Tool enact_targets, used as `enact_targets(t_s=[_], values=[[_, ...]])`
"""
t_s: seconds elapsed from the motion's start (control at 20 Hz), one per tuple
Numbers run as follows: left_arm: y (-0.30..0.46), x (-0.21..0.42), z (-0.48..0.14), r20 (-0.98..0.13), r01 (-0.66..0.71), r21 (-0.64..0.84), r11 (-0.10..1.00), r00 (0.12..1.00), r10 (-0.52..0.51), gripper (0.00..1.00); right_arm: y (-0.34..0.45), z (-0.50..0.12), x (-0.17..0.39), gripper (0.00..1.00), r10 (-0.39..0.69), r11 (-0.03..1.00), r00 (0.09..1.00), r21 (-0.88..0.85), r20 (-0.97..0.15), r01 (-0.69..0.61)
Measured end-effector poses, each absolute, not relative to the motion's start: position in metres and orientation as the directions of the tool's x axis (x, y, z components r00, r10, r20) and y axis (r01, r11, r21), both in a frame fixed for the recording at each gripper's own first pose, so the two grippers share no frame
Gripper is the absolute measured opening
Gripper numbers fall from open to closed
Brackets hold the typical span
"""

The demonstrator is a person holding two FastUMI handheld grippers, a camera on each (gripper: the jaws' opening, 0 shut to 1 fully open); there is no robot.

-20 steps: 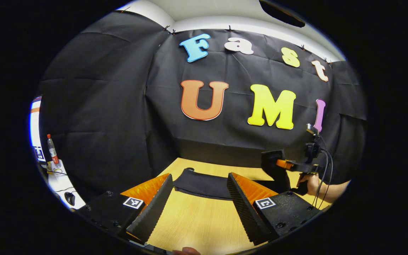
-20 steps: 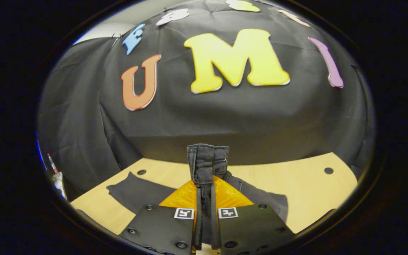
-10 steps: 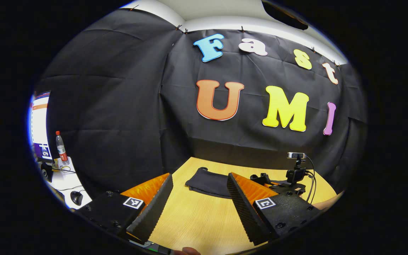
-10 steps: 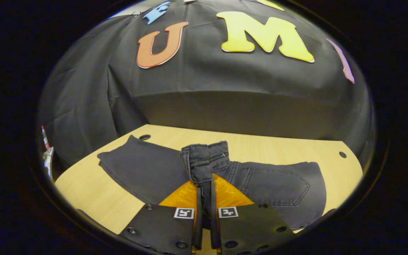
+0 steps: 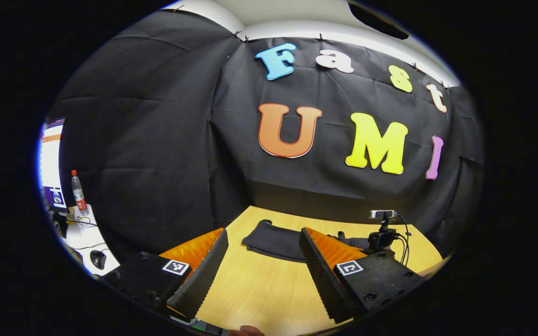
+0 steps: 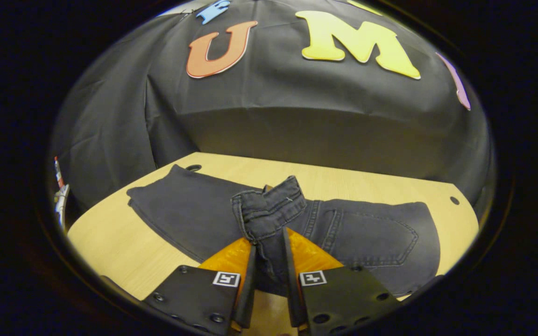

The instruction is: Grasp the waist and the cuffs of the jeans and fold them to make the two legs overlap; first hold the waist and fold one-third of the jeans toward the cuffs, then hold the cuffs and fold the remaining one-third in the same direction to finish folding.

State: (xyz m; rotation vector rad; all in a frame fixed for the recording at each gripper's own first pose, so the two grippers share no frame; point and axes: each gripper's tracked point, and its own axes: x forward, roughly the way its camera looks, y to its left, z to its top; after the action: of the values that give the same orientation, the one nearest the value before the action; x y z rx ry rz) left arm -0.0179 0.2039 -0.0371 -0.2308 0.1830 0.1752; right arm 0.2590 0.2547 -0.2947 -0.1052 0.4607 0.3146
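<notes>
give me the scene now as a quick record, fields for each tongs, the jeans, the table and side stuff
left tongs: open, nothing between the fingers, above bare table
right tongs: waistband bunched between the fingers, jaws looking slightly parted
jeans: dark, lying flat across the table, waist end lifted at the right tongs
table: light wood, round holes near the far corners
side stuff: bottle on a white desk beside the booth
</notes>
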Motion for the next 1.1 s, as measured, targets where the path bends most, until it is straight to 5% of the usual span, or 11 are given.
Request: enact_targets(t_s=[0.2, 0.5, 0.75, 1.1], values=[[0.198, -0.005, -0.040, -0.207, -0.177, -0.244, 0.953, 0.970, 0.127, 0.99, 0.258, -0.257, 0.252, 0.99, 0.337, 0.936, 0.854, 0.038, -0.397, -0.351], [0.183, 0.039, -0.084, -0.310, -0.180, -0.448, 0.876, 0.950, 0.037, 0.99, 0.220, -0.169, 0.233, 0.99, 0.322, 0.942, 0.915, -0.011, -0.245, -0.335], [0.169, 0.101, -0.150, -0.427, -0.262, -0.688, 0.677, 0.900, -0.086, 0.99, 0.163, -0.093, 0.194, 0.98, 0.279, 0.957, 0.951, -0.046, -0.131, -0.287], [0.185, 0.158, -0.240, -0.582, -0.458, -0.748, 0.480, 0.801, -0.144, 0.99, 0.068, -0.038, 0.134, 0.98, 0.144, 0.988, 0.986, -0.051, -0.084, -0.148]])
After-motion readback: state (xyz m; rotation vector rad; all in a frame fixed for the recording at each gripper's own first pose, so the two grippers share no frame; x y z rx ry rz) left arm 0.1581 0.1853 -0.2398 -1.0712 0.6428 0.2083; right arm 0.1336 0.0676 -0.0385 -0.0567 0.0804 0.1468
